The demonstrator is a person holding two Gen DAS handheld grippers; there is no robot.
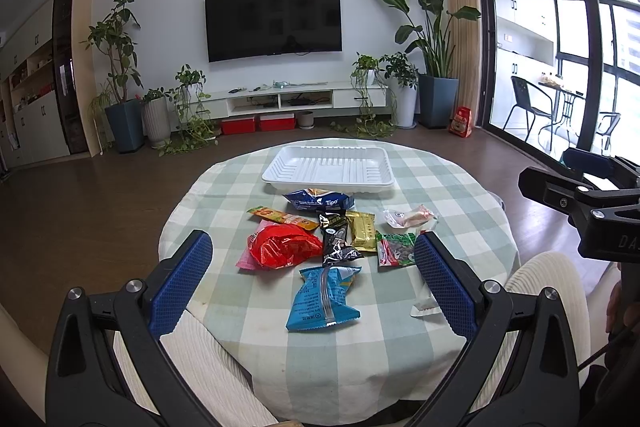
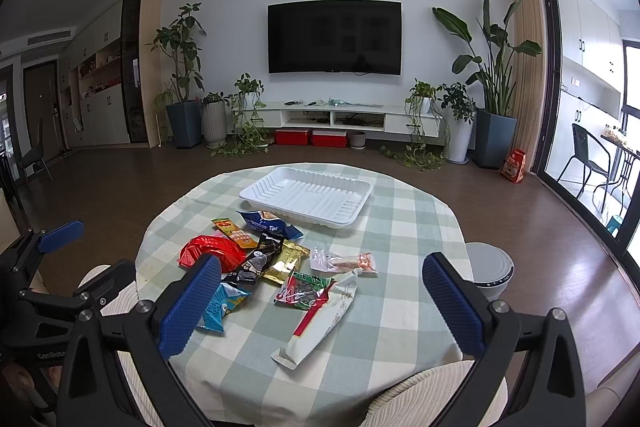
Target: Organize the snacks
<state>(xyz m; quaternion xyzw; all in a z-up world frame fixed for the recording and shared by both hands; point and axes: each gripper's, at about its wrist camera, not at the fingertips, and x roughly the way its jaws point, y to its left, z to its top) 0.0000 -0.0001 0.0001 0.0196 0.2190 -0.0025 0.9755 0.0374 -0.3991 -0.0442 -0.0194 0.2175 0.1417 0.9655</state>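
Note:
A white ribbed tray [image 1: 332, 167] [image 2: 308, 195] lies empty at the far side of a round table with a green checked cloth [image 1: 440, 195]. Several snack packets lie loose in front of it: a dark blue Tipo packet [image 1: 320, 201], an orange stick [image 1: 280, 217], a red bag [image 1: 284, 247] [image 2: 208, 251], black [image 1: 336, 239] and gold [image 1: 360, 235] packets, a green-red packet [image 2: 304, 289], a clear pink one [image 2: 344, 261], a light blue packet [image 1: 324, 295] and a long white packet [image 2: 320, 319]. My left gripper [image 1: 313, 241] hovers open above the near edge. My right gripper [image 2: 322, 261] is open too, holding nothing.
A white round bin [image 2: 490, 271] stands on the floor right of the table. The person's knees in cream trousers [image 1: 208, 359] press against the near edge. Wooden floor surrounds the table; a TV wall with plants is far behind, glass doors at the right.

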